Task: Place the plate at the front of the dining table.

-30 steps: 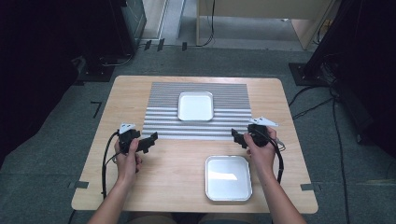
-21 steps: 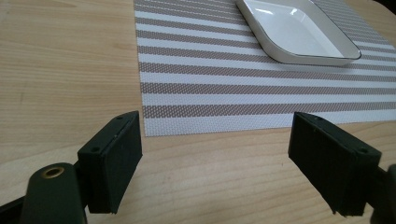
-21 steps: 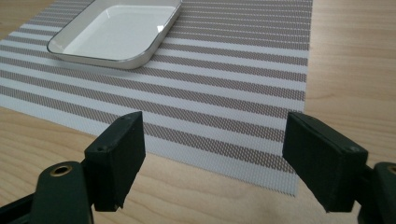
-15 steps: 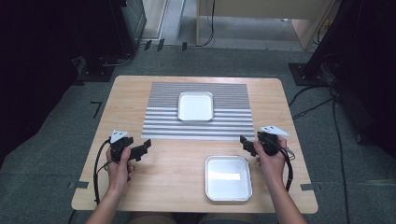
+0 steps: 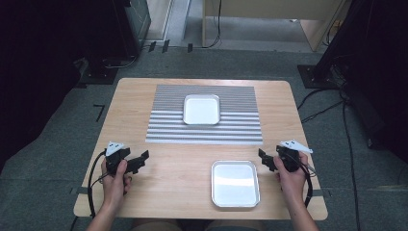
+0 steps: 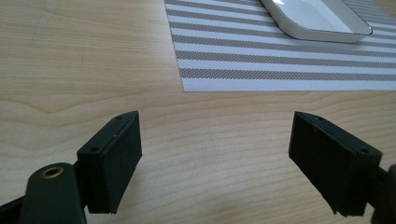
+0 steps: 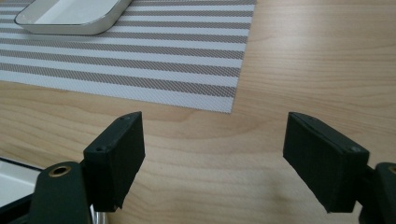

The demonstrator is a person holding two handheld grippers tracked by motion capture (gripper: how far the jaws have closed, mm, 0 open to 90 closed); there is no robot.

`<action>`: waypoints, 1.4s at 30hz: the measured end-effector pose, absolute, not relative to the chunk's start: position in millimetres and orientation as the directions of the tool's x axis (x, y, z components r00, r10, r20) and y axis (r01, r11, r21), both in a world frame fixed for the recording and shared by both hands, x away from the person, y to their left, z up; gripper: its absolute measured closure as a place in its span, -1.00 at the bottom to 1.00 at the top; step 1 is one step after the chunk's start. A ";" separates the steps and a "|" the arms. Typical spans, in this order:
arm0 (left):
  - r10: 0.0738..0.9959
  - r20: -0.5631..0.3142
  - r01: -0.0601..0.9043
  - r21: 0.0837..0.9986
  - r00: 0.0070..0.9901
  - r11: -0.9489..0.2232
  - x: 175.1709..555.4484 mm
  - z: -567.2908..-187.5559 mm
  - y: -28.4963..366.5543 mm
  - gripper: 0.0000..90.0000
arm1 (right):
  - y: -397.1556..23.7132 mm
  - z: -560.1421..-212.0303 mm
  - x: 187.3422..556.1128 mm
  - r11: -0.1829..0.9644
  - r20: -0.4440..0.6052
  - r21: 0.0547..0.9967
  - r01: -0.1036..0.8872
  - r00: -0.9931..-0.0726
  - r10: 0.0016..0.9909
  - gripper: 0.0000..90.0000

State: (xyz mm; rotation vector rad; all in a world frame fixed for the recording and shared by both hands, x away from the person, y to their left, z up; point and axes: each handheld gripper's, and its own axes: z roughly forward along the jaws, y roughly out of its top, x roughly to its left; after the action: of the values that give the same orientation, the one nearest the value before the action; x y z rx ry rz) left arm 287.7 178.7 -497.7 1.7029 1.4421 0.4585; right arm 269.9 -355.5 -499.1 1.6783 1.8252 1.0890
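Observation:
A white square dish [image 5: 201, 109] rests on a grey striped placemat [image 5: 204, 127] at the table's middle back. A second white tray [image 5: 235, 183] lies near the front edge, right of centre. My left gripper [image 5: 142, 159] is held low at the front left, jaws wide apart over bare wood, nothing between them [image 6: 215, 158]. To the right of the near tray my right gripper [image 5: 263, 160] is open and empty as well [image 7: 212, 156]. In the left gripper view the dish [image 6: 317, 16] and placemat [image 6: 280, 51] lie ahead. The right gripper view shows the dish [image 7: 70, 16] at top left.
The wooden table [image 5: 130, 110] ends just behind both hands. A corner of the near tray [image 7: 9, 179] shows at the right gripper view's lower left. Cables [image 5: 337, 106] trail over the grey floor at the right, and dark equipment stands at the back left.
Both hands have drawn back toward the table's front edge and moved outward, away from the placemat. Both grippers stayed open and empty.

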 end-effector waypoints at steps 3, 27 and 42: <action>0.934 -0.238 0.629 0.777 0.265 0.019 283.6 -498.4 184.7 -0.61 | -362.1 -501.0 263.1 -0.045 0.192 0.778 0.627 -0.169 0.967 -0.54; 0.964 -0.187 0.656 0.755 0.191 0.017 244.5 -511.0 241.4 -0.61 | -411.8 -515.6 210.8 -0.072 0.165 0.762 0.644 -0.085 0.983 -0.54; 0.985 -0.034 0.671 0.736 0.172 -0.091 226.7 -516.2 264.7 -0.61 | -413.9 -524.5 189.6 0.002 0.030 0.740 0.672 -0.036 0.999 -0.54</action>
State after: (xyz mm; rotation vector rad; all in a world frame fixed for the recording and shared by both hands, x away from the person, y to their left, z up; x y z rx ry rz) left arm 226.7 264.7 -516.2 1.8321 1.5642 0.6487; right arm 189.6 -413.9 -524.5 1.7207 1.7610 0.8109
